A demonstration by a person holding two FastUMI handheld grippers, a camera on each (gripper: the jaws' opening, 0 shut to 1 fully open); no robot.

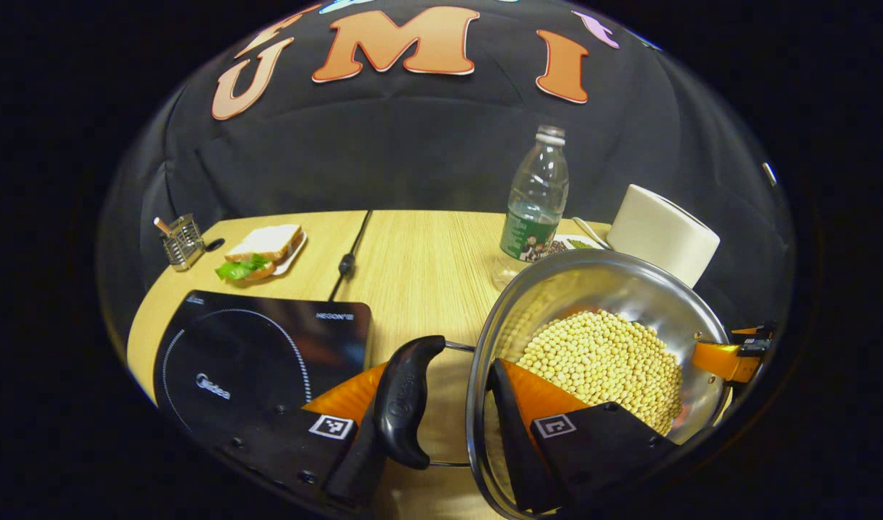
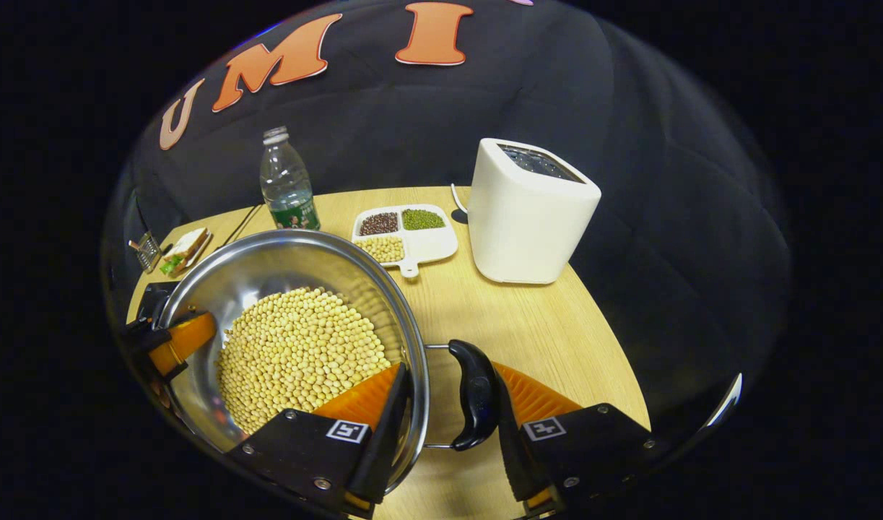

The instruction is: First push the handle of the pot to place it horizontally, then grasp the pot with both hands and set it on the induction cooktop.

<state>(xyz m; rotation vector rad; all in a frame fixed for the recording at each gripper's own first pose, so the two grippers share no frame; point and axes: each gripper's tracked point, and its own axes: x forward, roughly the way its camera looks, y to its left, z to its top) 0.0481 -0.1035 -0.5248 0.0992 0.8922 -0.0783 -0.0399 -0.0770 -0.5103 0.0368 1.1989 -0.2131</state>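
Observation:
A steel pot [image 1: 600, 289] holding soybeans [image 1: 607, 361] is to the right of the black induction cooktop [image 1: 253, 354]. My left gripper [image 1: 441, 375] is shut across the pot's left side, one finger outside the black side handle [image 1: 409, 397] and the other inside the rim. In the right gripper view, my right gripper [image 2: 448, 368] clamps the pot [image 2: 282, 263] the same way at its other handle [image 2: 473, 393]. Each view shows the opposite gripper at the far rim: the right gripper [image 1: 730, 357] and the left gripper [image 2: 174, 336]. I cannot tell whether the pot rests on the table.
On the wooden table [image 1: 419, 260] stand a plastic bottle [image 1: 535, 202], a white appliance [image 2: 531, 213] and a divided dish of beans [image 2: 405, 235]. A sandwich on a plate [image 1: 264, 249] and a utensil holder [image 1: 181, 240] sit behind the cooktop. A cable [image 1: 347, 263] runs back.

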